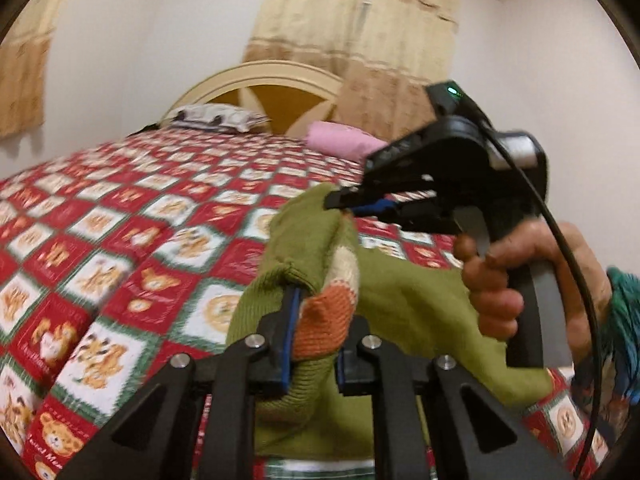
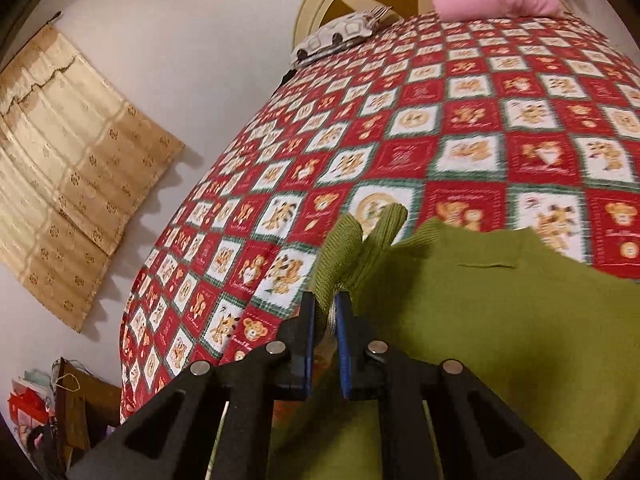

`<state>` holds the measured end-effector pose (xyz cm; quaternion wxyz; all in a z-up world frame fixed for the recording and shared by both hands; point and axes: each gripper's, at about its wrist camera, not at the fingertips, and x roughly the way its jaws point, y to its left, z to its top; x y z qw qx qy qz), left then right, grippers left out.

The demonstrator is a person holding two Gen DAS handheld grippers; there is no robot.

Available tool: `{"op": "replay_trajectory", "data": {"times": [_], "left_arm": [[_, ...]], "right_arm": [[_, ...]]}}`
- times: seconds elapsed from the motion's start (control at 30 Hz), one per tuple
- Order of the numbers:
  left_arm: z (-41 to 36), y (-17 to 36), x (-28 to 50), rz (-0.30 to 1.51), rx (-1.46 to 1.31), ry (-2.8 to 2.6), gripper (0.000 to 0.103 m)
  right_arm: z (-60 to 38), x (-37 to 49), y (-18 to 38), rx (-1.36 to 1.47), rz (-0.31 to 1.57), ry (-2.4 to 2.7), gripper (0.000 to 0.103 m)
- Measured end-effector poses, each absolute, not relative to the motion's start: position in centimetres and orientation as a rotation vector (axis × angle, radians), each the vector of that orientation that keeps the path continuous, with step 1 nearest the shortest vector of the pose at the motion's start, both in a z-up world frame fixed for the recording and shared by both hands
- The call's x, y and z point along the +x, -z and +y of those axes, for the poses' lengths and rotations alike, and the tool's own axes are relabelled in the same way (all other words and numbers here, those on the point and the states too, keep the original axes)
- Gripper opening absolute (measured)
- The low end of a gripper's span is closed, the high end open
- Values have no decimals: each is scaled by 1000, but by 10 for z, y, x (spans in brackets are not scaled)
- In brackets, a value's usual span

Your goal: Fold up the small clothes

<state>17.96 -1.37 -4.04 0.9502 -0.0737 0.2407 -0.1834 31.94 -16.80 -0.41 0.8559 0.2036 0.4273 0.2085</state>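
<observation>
Sweater: one small green knit sweater (image 1: 404, 300) with an orange and cream patch on it, lifted above the bed and stretched between the two grippers; its ribbed edge sticks up past the right fingers.
Left gripper (image 1: 316, 344): closed on a bunched fold of the sweater near the orange patch, cloth filling the gap between its two fingers.
Right gripper (image 2: 323, 344): clamped on a thin ribbed edge of the sweater, only a narrow gap between the blue pads (image 2: 308, 344).
Right hand (image 1: 532, 280): one, wrapped around the right gripper's handle.
Bed cover (image 2: 460, 128): one, red and white squares with bear pictures, under the sweater.
Pillows: two at the headboard, one pink (image 1: 344, 141), one patterned white (image 1: 218, 117).
Curtains: two, tan, one behind the headboard (image 1: 360, 32) and one on the side wall (image 2: 72, 168).
</observation>
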Motion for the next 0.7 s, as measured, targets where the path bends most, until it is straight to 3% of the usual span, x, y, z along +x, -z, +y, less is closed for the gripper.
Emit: {"op": "replay_trajectory", "data": {"times": [0.7], "left_arm": [[-165, 30, 149, 494, 57, 678, 12]], "right_arm": [[-334, 265, 7, 461, 841, -258, 9]]}}
